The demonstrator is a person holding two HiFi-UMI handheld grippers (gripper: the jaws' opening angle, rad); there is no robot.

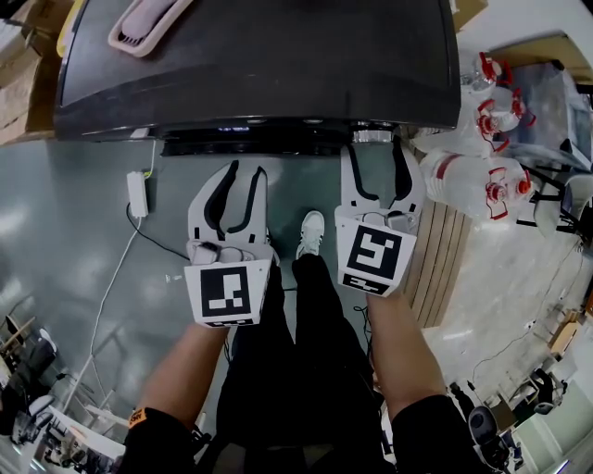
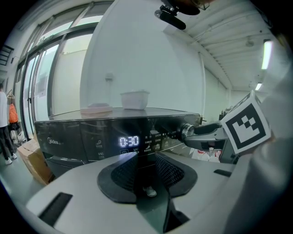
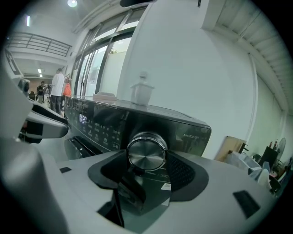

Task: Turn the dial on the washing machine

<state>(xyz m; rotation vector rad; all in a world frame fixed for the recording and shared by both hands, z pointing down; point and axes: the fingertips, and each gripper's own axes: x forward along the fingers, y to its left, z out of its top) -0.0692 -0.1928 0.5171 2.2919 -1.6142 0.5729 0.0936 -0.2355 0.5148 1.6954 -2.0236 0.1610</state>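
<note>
The dark washing machine [image 1: 259, 83] stands in front of me, and its panel display [image 2: 129, 141] reads 0:30. Its round metal dial [image 3: 146, 154] sits at the panel's right end [image 1: 371, 137]. My right gripper [image 3: 146, 157] has a black pad against each side of the dial's rim. In the head view the right gripper [image 1: 375, 146] reaches up to the machine's front edge. My left gripper [image 1: 246, 174] hangs a little back from the panel, left of the right one. It is open with nothing between its jaws [image 2: 146, 157]. From there the dial [image 2: 187, 131] shows inside the right gripper's fingers [image 2: 206, 132].
On the machine's lid are a pink tray [image 1: 148, 23] and a white tub [image 2: 135, 99]. Large water bottles [image 1: 482, 176] and a wooden pallet [image 1: 445, 259] are to the right. A white adapter with a cable [image 1: 137, 194] lies on the floor at left. Cardboard boxes [image 2: 36, 160] stand left of the machine.
</note>
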